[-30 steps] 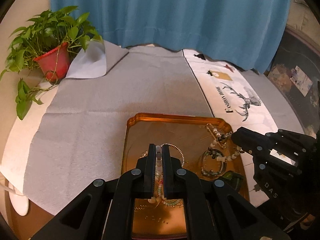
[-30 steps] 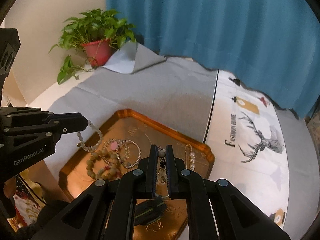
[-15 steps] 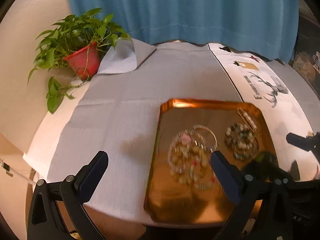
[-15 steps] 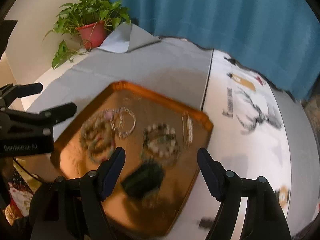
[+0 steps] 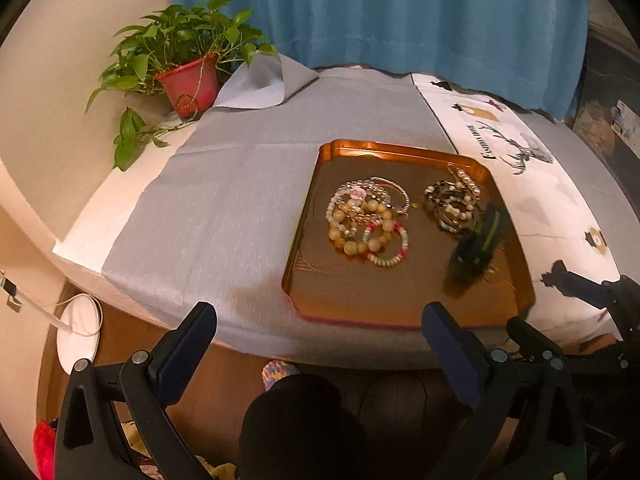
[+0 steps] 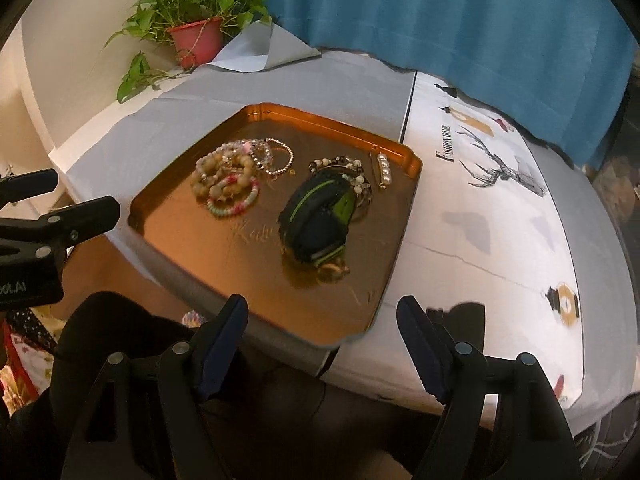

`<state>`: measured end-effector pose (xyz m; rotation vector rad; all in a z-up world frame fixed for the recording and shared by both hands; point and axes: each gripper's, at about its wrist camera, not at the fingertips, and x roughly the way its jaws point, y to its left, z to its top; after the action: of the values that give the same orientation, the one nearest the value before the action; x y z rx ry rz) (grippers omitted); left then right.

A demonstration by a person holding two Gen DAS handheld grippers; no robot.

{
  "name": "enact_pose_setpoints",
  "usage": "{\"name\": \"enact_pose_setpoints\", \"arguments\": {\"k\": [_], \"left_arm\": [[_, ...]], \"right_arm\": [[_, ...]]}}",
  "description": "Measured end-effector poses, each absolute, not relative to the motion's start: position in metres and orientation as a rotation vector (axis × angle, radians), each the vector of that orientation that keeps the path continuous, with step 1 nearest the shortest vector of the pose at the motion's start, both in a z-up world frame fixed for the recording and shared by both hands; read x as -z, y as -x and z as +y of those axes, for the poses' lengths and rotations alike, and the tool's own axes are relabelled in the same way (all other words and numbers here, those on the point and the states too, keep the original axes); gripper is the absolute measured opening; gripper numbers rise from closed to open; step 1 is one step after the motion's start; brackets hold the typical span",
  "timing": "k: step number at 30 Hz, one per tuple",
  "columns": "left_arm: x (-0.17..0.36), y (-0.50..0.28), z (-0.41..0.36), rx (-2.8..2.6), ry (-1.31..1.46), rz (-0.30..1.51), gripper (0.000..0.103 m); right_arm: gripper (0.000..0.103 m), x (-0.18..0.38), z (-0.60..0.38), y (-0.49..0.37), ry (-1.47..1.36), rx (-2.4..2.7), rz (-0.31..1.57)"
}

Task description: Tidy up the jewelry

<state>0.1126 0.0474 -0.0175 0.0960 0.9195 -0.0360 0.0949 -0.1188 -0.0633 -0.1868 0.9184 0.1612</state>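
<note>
A copper tray (image 5: 360,292) (image 6: 240,264) sits near the table's front edge. In its left half lies a heap of pale and pink bead bracelets (image 5: 366,216) (image 6: 228,178). To their right lie dark bead bracelets (image 5: 452,200) (image 6: 340,164), a black-and-green strap (image 5: 476,244) (image 6: 320,216) and a pearl pin (image 6: 383,168). My left gripper (image 5: 318,320) hangs open and wide, in front of the tray and off the table's edge, with nothing between its fingers. My right gripper (image 6: 323,308) is empty too; its jaws are opening over the tray's near right corner.
A potted plant (image 5: 188,84) stands at the back left before a blue curtain (image 5: 400,12). Grey cloth (image 5: 224,200) covers the table's left side, a white deer-print cloth (image 5: 532,184) the right. Below the edge are a person's dark-clad knee (image 5: 296,420) and a white disc (image 5: 78,336).
Both grippers were shut on bead strands over the tray. They have opened, let the strands drop into the tray, and drawn back toward the table's front edge.
</note>
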Motion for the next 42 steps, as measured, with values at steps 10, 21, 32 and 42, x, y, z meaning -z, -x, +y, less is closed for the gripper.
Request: {"name": "enact_pose_setpoints", "arguments": {"k": [10,21,32,42], "left_arm": [[0.009,-0.091,0.042,0.048,-0.102,0.903,0.102],[0.007,-0.084,0.04,0.056,-0.105,0.897,0.103],[0.008,-0.082,0.04,0.054,-0.101,0.895,0.103],[0.011,-0.08,0.04,0.059,-0.088,0.903,0.103]], "right_arm": [[0.078,0.048,-0.119,-0.074,0.179,-0.149,0.885],[0.078,0.041,-0.116,-0.067,0.186,-0.149,0.876],[0.078,0.04,-0.114,-0.065,0.186,-0.15,0.877],[0.078,0.04,-0.112,-0.064,0.184,-0.161,0.881]]}}
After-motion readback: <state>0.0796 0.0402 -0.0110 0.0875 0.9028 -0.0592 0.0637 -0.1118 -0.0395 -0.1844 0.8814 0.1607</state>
